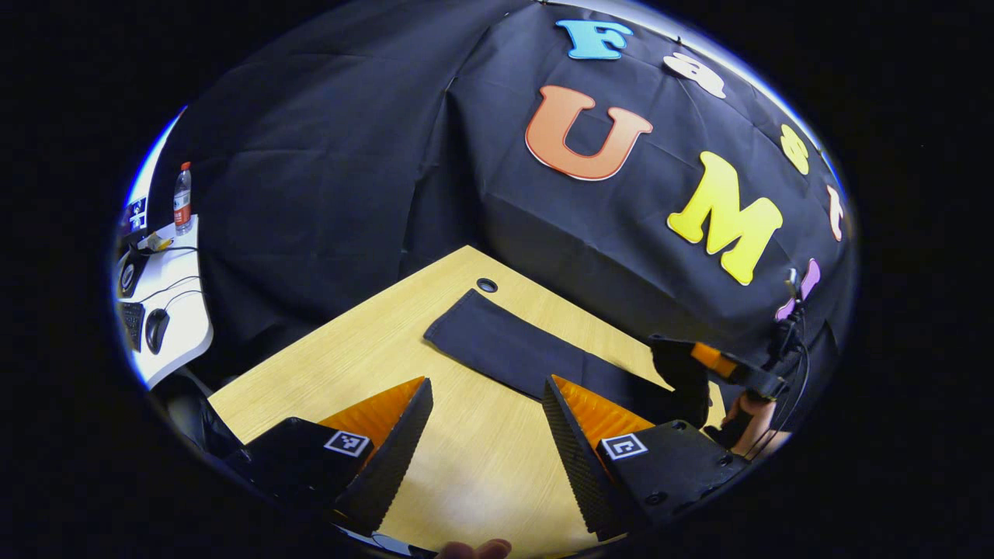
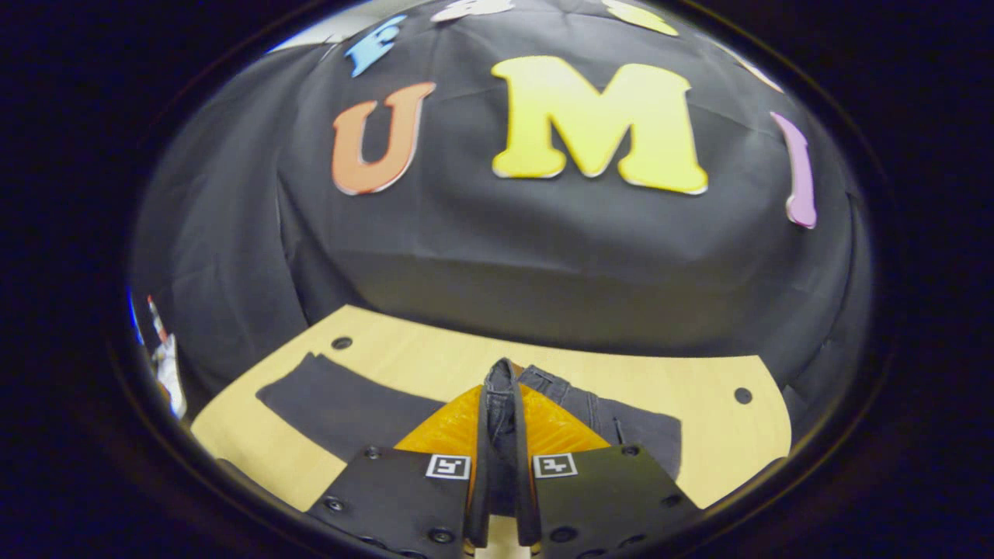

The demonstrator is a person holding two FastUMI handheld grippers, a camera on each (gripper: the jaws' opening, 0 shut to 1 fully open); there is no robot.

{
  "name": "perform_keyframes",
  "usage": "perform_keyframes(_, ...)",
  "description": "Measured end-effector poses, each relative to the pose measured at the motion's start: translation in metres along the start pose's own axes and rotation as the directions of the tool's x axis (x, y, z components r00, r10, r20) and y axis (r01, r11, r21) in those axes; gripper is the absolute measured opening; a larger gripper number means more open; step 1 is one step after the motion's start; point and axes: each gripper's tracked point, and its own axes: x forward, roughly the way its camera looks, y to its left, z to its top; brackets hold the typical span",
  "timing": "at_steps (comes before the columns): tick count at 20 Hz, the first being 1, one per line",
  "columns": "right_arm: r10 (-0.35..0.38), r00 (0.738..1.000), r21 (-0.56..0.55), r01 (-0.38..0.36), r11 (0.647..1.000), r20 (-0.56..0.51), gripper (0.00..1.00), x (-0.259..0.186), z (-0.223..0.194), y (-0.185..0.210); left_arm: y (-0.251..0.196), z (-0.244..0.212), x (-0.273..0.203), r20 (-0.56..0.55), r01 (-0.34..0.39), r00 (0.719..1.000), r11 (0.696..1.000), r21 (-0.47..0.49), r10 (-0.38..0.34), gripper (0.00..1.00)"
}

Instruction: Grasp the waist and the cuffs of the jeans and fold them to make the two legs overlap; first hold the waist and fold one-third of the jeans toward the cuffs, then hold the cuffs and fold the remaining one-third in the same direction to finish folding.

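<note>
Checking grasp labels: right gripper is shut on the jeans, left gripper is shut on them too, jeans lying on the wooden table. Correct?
Not quite. The left gripper is open: the left gripper view shows its fingers spread wide over the bare wooden table, short of the jeans. The rest holds: the right gripper view shows the right gripper shut on a fold of the jeans.

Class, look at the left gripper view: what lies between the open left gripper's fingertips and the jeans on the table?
Only bare wooden table lies between the left gripper and the jeans, seen in the left gripper view.
</note>
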Motion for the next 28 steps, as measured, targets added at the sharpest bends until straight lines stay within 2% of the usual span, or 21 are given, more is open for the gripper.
perform_keyframes(1, 0.005, 1.0, -0.044, -0.005, 0.999, -0.012, 0.15, 0.01, -0.015, 0.018, 0.006, 0.001, -0.002, 0.0, -0.004, 1.0, 1.0, -0.011, 0.004, 0.93)
perform_keyframes(4, 0.002, 0.999, -0.127, -0.008, 0.992, -0.042, 0.15, 0.036, -0.053, 0.059, 0.024, 0.0, -0.001, -0.007, -0.018, 1.0, 0.999, -0.042, 0.017, 0.93)
perform_keyframes(5, -0.003, 0.998, -0.139, -0.005, 0.99, -0.056, 0.11, 0.04, -0.062, 0.067, 0.028, 0.001, -0.001, -0.007, -0.021, 1.0, 0.998, -0.053, 0.021, 0.93)
perform_keyframes(6, -0.01, 0.998, -0.151, 0.001, 0.989, -0.059, 0.15, 0.046, -0.067, 0.072, 0.032, 0.001, 0.0, -0.01, -0.022, 1.0, 0.998, -0.061, 0.021, 0.93)
perform_keyframes(9, -0.027, 0.994, -0.176, 0.008, 0.984, -0.106, 0.11, 0.067, -0.095, 0.087, 0.042, 0.003, 0.0, -0.011, -0.028, 1.0, 0.997, -0.07, 0.027, 0.93)
perform_keyframes(10, -0.03, 0.992, -0.183, 0.006, 0.983, -0.126, 0.15, 0.074, -0.105, 0.088, 0.044, 0.003, 0.001, -0.009, -0.029, 1.0, 0.997, -0.073, 0.028, 0.93)
perform_keyframes(13, -0.04, 0.986, -0.237, 0.001, 0.971, -0.161, 0.15, 0.078, -0.127, 0.092, 0.047, 0.004, 0.003, -0.014, -0.023, 1.0, 0.996, -0.085, 0.022, 0.93)
perform_keyframes(14, -0.034, 0.986, -0.255, -0.008, 0.967, -0.161, 0.15, 0.077, -0.129, 0.093, 0.047, 0.003, 0.004, -0.015, -0.019, 1.0, 0.996, -0.087, 0.018, 0.93)
perform_keyframes(16, 0.038, 0.984, -0.245, -0.082, 0.966, -0.176, 0.19, 0.069, -0.13, 0.103, 0.049, 0.003, 0.008, -0.02, -0.014, 1.0, 0.996, -0.086, 0.012, 0.93)
perform_keyframes(17, 0.061, 0.982, -0.244, -0.104, 0.964, -0.176, 0.26, 0.063, -0.126, 0.107, 0.048, 0.002, 0.009, -0.023, -0.011, 1.0, 0.996, -0.089, 0.009, 0.93)
perform_keyframes(19, 0.082, 0.983, -0.252, -0.123, 0.96, -0.164, 0.3, 0.049, -0.115, 0.107, 0.047, 0.003, 0.013, -0.025, 0.0, 1.0, 0.996, -0.092, -0.002, 0.93)
perform_keyframes(20, 0.105, 0.982, -0.238, -0.142, 0.961, -0.16, 0.42, 0.039, -0.109, 0.109, 0.048, 0.003, 0.016, -0.026, -0.002, 1.0, 0.996, -0.091, 0.0, 0.93)
perform_keyframes(21, 0.123, 0.98, -0.22, -0.157, 0.963, -0.158, 0.44, 0.029, -0.104, 0.11, 0.047, 0.003, 0.019, -0.026, 0.0, 1.0, 0.996, -0.092, -0.003, 0.93)
perform_keyframes(22, 0.129, 0.98, -0.208, -0.159, 0.965, -0.151, 0.54, 0.018, -0.096, 0.105, 0.045, 0.005, 0.021, -0.024, 0.006, 1.0, 0.995, -0.095, -0.008, 0.93)
perform_keyframes(23, 0.127, 0.982, -0.199, -0.153, 0.968, -0.138, 0.56, 0.008, -0.087, 0.098, 0.044, 0.006, 0.024, -0.02, 0.012, 1.0, 0.995, -0.099, -0.014, 0.93)
perform_keyframes(24, 0.132, 0.983, -0.186, -0.153, 0.971, -0.124, 0.54, -0.004, -0.076, 0.092, 0.043, 0.007, 0.027, -0.017, 0.017, 1.0, 0.995, -0.102, -0.018, 0.93)
perform_keyframes(27, 0.117, 0.988, -0.142, -0.13, 0.981, -0.097, 0.92, -0.039, -0.047, 0.062, 0.043, 0.008, 0.043, -0.015, 0.024, 1.0, 0.991, -0.135, -0.026, 0.93)
perform_keyframes(28, 0.108, 0.99, -0.133, -0.119, 0.984, -0.086, 0.94, -0.052, -0.037, 0.05, 0.042, 0.007, 0.05, -0.019, 0.032, 0.999, 0.986, -0.161, -0.035, 0.93)
